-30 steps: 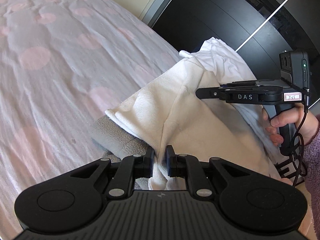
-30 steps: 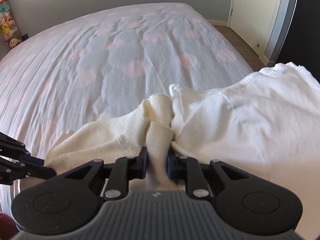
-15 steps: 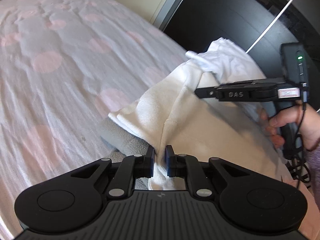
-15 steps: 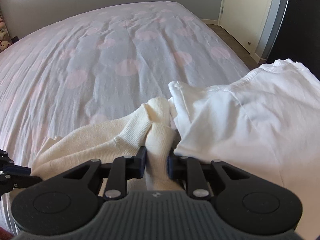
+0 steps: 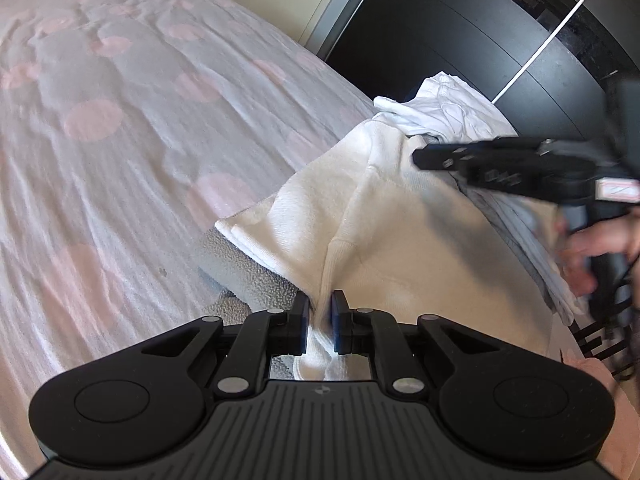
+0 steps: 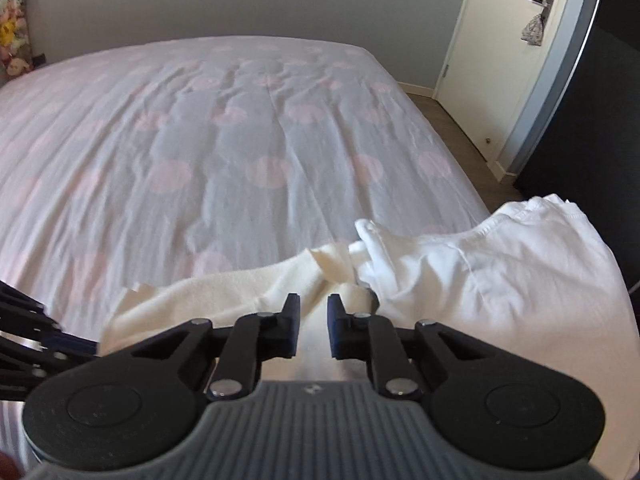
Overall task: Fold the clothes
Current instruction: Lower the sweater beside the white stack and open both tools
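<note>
A cream knit sweater (image 5: 384,216) hangs stretched between my two grippers over the near right corner of the bed. My left gripper (image 5: 320,312) is shut on a bunched fold of it. My right gripper (image 6: 313,318) is shut on another part of the cream sweater (image 6: 240,288). In the left wrist view the right gripper (image 5: 418,158) meets the sweater's upper edge from the right, with a hand (image 5: 588,252) on its handle. A white T-shirt (image 6: 500,272) lies crumpled just right of the sweater. A grey garment (image 5: 244,276) lies under the sweater.
The bed (image 6: 240,140) has a pale cover with pink dots and stretches away to the left and ahead. A dark wardrobe (image 5: 460,40) stands to the right of the bed. A cream door (image 6: 500,60) is at the far right. Plush toys (image 6: 12,40) sit at the far left.
Both grippers have risen and tilted up, so more of the room shows. The sweater is pulled tauter, and the bunch above the right gripper's fingers has flattened.
</note>
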